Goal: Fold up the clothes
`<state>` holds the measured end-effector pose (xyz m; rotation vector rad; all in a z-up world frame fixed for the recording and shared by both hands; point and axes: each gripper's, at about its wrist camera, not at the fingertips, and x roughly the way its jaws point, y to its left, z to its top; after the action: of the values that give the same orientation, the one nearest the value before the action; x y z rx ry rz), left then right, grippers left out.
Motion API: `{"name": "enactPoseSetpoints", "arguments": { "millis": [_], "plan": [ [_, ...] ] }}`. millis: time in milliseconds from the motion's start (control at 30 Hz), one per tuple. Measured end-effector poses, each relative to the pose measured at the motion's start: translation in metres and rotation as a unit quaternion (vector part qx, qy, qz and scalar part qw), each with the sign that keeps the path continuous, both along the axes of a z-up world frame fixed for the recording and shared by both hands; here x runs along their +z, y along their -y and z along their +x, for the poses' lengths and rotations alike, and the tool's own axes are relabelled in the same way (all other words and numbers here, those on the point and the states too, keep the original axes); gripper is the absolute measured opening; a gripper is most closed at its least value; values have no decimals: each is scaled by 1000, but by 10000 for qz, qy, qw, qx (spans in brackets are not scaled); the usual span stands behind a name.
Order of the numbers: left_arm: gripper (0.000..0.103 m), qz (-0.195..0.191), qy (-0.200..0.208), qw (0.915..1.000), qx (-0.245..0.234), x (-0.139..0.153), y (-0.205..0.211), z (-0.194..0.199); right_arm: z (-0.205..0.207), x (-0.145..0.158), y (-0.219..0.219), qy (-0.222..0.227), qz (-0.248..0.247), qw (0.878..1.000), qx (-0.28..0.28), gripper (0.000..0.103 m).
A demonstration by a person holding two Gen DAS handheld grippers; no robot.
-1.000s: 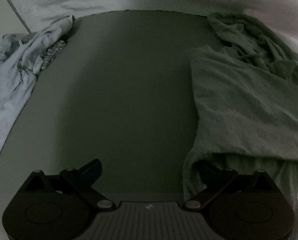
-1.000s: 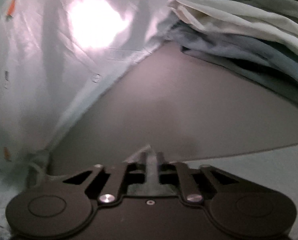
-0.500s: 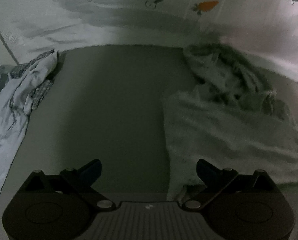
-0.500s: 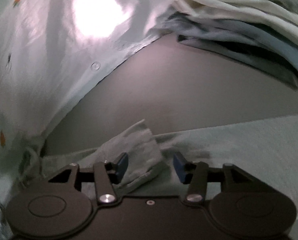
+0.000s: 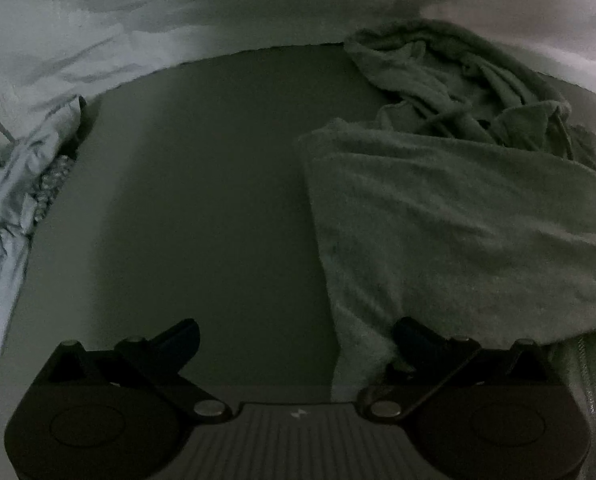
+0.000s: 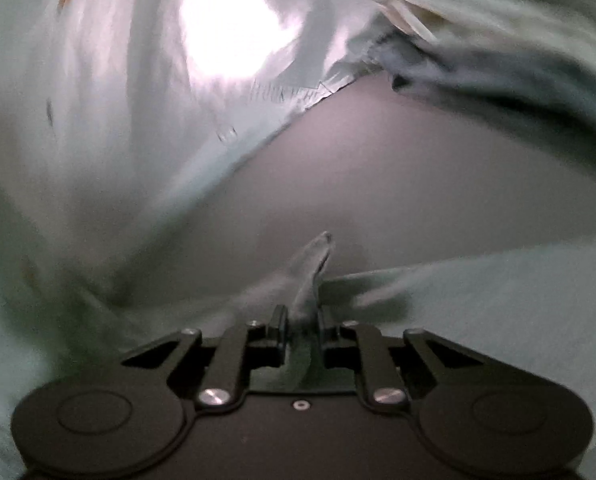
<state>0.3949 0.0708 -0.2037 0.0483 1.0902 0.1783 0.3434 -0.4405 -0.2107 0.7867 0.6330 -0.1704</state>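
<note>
The left gripper (image 5: 296,334) hangs low over the dark mat (image 5: 202,208) with its jaws spread wide and nothing between them. Its left finger sits over bare mat, while its right finger (image 5: 412,330) rests right at the near edge of the green garment (image 5: 458,232). That garment spreads ahead and to the right of this claw, its near part laid flat with a straight left edge, its far part bunched into rumpled folds. Off to the far left of the claw lies a pale blue shirt (image 5: 6,208), crumpled, with a bit of checked lining showing, draped over the mat's left edge. Beyond the mat, straight ahead, runs a white sheet (image 5: 178,12) with small printed motifs.

Over on the other side, the right gripper (image 6: 301,322) is clamped tight on a pinch of pale green cloth, and a little peak of fabric (image 6: 316,258) pokes up ahead of the closed fingers! The green garment (image 6: 498,292) stretches away to the right of this claw and also trails off to its left. The view is smeared, so fine detail is hard to read. Ahead of the claw is bare mat (image 6: 378,168). Further ahead and to the right sits a heap of clothes (image 6: 498,48), cream and blue-grey layers stacked together. Ahead and to the left, the white sheet (image 6: 98,100) catches a bright glare, with a small orange print near its top corner.
</note>
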Motion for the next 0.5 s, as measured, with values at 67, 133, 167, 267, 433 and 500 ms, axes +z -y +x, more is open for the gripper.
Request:
{"name": "enactPoseSetpoints", "arguments": {
  "millis": [67,133,167,267,433,500],
  "plan": [
    [103,-345,-79,9992,175,-3,-9,2,-9,-4,5,466,916,9946,-172,15],
    [103,-664,-102,9973,310,-5,-18,2,-13,-8,3,849,1616,9829,-260,15],
    [103,-659,-72,9975,260,-5,-18,1,-13,-10,-1,958,1899,9767,-279,15],
    [103,-617,63,9978,213,-6,-16,-4,-11,-20,-15,1243,2831,9505,-318,15],
    [103,-621,140,9978,208,-7,-15,-9,0,-41,-51,1379,4211,8959,-302,15],
    [103,-623,153,9977,211,-7,-14,-10,5,-42,-67,1229,4369,8911,-79,15]
  ]
}}
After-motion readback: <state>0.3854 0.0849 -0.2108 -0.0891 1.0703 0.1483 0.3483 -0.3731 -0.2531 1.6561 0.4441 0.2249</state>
